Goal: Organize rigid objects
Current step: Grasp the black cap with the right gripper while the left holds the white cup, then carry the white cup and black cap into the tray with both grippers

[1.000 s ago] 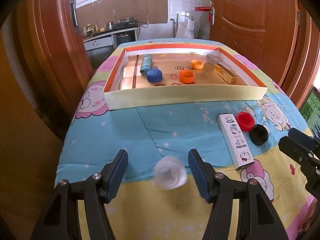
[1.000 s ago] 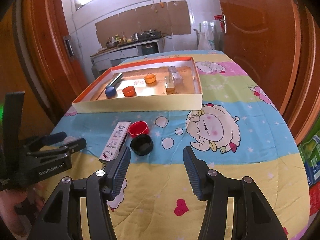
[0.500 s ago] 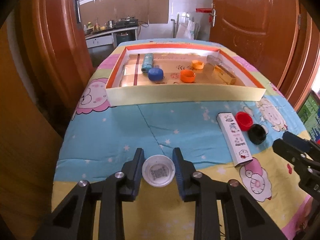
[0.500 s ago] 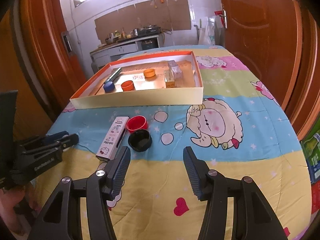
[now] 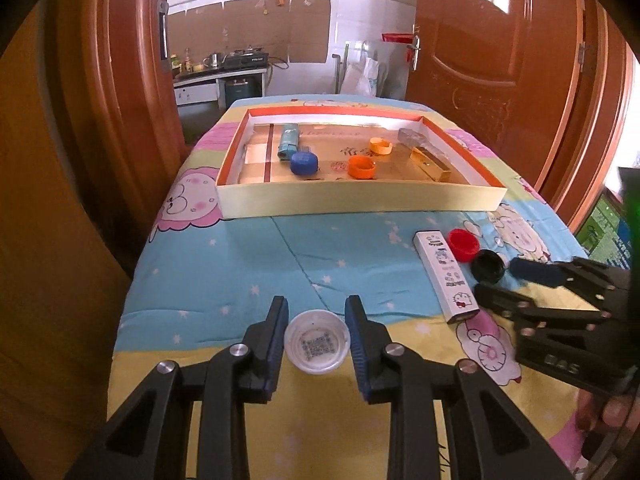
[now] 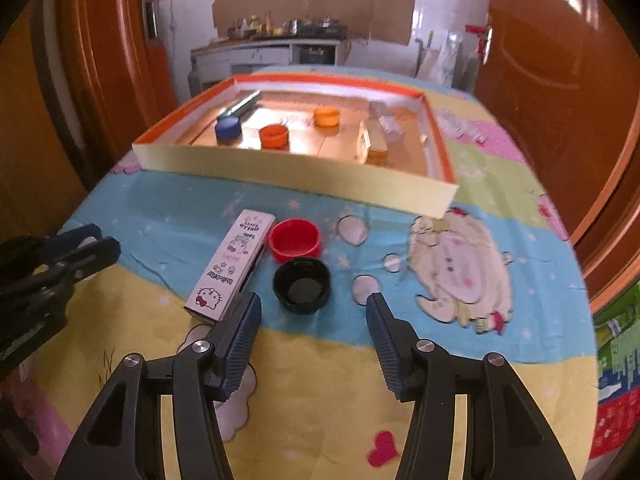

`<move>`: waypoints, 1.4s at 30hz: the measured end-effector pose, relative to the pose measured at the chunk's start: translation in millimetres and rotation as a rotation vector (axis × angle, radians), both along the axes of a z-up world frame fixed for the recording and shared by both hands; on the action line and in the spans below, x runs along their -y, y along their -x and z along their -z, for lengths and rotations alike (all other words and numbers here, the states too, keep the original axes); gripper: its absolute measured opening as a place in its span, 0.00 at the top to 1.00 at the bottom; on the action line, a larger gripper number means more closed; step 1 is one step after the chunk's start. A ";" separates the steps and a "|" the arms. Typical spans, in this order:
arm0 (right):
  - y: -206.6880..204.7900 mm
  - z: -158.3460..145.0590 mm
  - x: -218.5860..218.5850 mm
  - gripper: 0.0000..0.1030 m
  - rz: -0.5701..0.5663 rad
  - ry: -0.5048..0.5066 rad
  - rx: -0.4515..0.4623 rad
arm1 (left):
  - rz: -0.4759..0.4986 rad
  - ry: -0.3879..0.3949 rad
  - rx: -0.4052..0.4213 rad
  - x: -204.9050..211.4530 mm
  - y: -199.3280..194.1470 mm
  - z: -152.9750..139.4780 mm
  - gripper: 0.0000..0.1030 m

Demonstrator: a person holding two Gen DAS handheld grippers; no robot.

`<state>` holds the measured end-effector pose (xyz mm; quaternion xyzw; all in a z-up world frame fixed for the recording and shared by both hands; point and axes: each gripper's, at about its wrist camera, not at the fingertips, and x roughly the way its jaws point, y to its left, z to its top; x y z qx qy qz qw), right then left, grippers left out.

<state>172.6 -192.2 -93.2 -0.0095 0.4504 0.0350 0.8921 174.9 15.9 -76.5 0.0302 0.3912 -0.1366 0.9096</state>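
White cap (image 5: 317, 345) sits open side up between the left gripper (image 5: 317, 336) fingers, both blue pads against its rim, near the front edge of the table (image 5: 248, 264); square printed code inside it, unreadable. Only the left wrist view shows this cap; in the right wrist view the left gripper (image 6: 86, 246) is just a dark shape at the left edge, cap hidden.

Left to right further back: shallow orange-rimmed box (image 5: 360, 202) toward the far edge, holding a teal tube (image 5: 288, 142), blue cap (image 5: 304, 163), orange cap (image 5: 362, 167), yellow-orange cap (image 5: 380, 145), gold bar (image 5: 430, 163) and something clear behind it, hard to make out. Chinese characters on the box floor, illegible.

Near the front right of the table: white Hello Kitty carton (image 6: 232, 264), small text too blurred to read, touching red cap (image 6: 295, 239); black cap (image 6: 302, 285) just in front of red.

Right gripper (image 6: 314, 320) jaws wide apart, gripping nothing, black cap just ahead of the gap. Left wrist view shows it from the side (image 5: 504, 280), lettering on body partly cut off.
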 end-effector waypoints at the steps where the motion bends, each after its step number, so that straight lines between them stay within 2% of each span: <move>1: -2.2 0.8 -0.2 0.51 -0.003 -0.007 -0.003 | 0.003 0.005 0.003 -0.2 0.2 -0.7 0.71; 2: -4.1 0.4 -0.8 0.58 -0.003 -0.006 0.001 | 0.005 0.010 0.005 -1.4 0.8 -1.4 0.71; 3: -5.5 -1.0 -0.5 0.70 0.003 0.000 0.011 | 0.006 0.012 0.005 -1.9 0.8 -1.4 0.71; 12: 1.9 -10.7 10.2 0.71 0.012 -0.068 0.038 | 0.018 0.043 0.022 -8.9 2.2 -11.7 0.71; 20: 14.9 -58.1 11.5 0.71 -0.039 -0.050 0.142 | 0.045 0.049 0.088 0.3 -4.9 -49.3 0.71; 26: 2.0 -93.6 15.8 0.71 -0.082 -0.051 0.196 | 0.064 0.078 0.150 9.0 -24.9 -85.4 0.71; 29: -13.1 -106.3 16.4 0.71 -0.097 -0.037 0.211 | 0.075 0.110 0.171 14.3 -42.4 -98.6 0.71; 33: -46.7 -113.2 18.8 0.71 -0.112 -0.028 0.185 | 0.073 0.088 0.172 28.8 -66.5 -106.0 0.71; 38: -87.7 -105.2 22.0 0.71 -0.134 -0.042 0.129 | 0.082 0.093 0.127 45.0 -110.7 -100.8 0.71; 42: -122.4 -85.2 21.9 0.71 -0.138 -0.057 0.067 | 0.085 0.113 0.062 54.6 -145.1 -86.2 0.71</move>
